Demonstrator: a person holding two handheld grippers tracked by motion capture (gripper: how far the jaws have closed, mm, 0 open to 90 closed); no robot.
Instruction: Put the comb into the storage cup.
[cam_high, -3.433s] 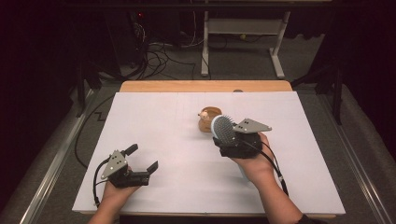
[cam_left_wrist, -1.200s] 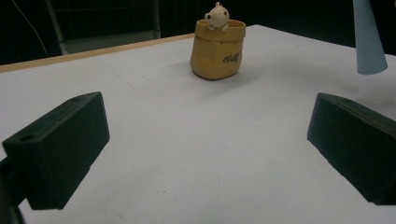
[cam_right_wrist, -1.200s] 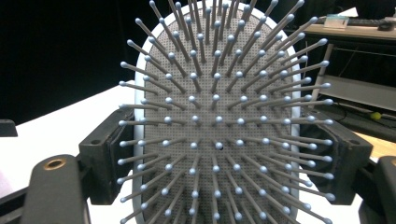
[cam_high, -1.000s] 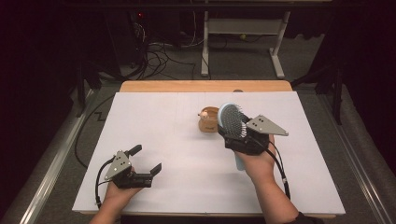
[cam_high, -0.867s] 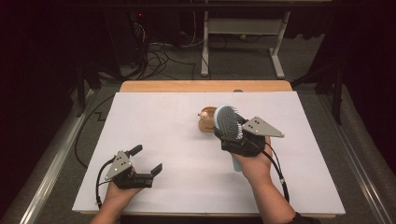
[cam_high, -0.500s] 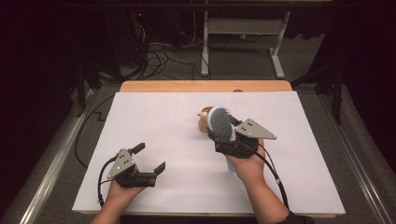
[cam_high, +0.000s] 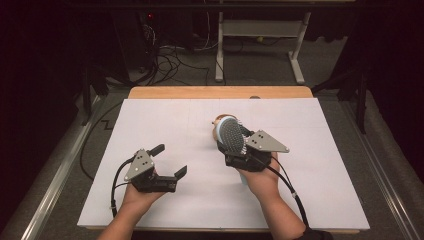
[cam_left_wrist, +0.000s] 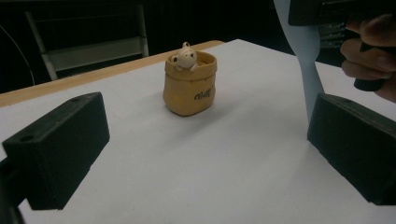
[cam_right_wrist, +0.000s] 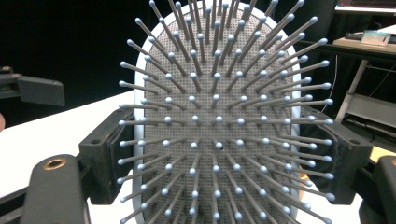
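A: Right claw (cam_high: 239, 150) is seen clamped across the head of the hairbrush (cam_high: 231, 138), bristles up, handle (cam_left_wrist: 306, 56) hanging toward the tabletop (cam_high: 320, 150). Left claw (cam_high: 167, 160) is held wide open, nothing in it.

B: The pouch-shaped holder (cam_left_wrist: 190, 84) stands just beyond the brush. For a clean drop, the handle should be brought plumb over the holder's mouth before release.
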